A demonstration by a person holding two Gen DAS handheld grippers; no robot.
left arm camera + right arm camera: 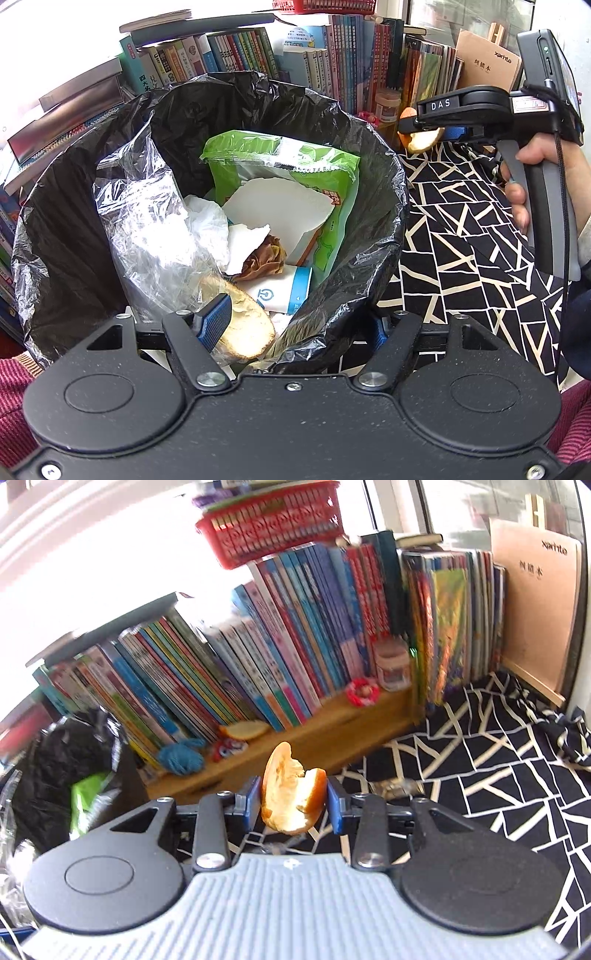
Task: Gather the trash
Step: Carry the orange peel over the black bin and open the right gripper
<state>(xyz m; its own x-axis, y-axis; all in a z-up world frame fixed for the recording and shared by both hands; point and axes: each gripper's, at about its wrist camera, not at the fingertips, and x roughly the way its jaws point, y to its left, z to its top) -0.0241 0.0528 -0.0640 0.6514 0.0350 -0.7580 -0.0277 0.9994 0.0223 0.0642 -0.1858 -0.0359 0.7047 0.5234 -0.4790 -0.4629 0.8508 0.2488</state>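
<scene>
Orange peel [291,797], curled and pale on the inside, sits pinched between the blue pads of the right gripper [293,800]; both pads press its sides, and in the left wrist view the same piece pokes out of that gripper at about two o'clock, just beyond the rim of the bin. The bin is lined with a black bag [354,236] and already holds a green wrapper [325,173], torn white paper, a clear plastic sheet [155,229], a paper cup [284,291] and another piece of peel [243,325] near six o'clock.

The left gripper [295,325] stands at the near edge of the bin with its jaws spread partway. The bag's rim runs between them, but its right pad is mostly hidden behind the plastic, so I cannot tell whether it clamps the rim or only straddles it (it looks like steadying the bin).

The step in hand appears to be the carry: one scrap picked up, not yet over the opening. Next the right gripper needs to come across toward nine o'clock in the left view, until the peel hangs over the open bag, then release it. One more slice of peel [245,730] lies on the wooden shelf [332,716] in front of the books, at about eleven o'clock from the held piece, and looks like the following pickup.
</scene>
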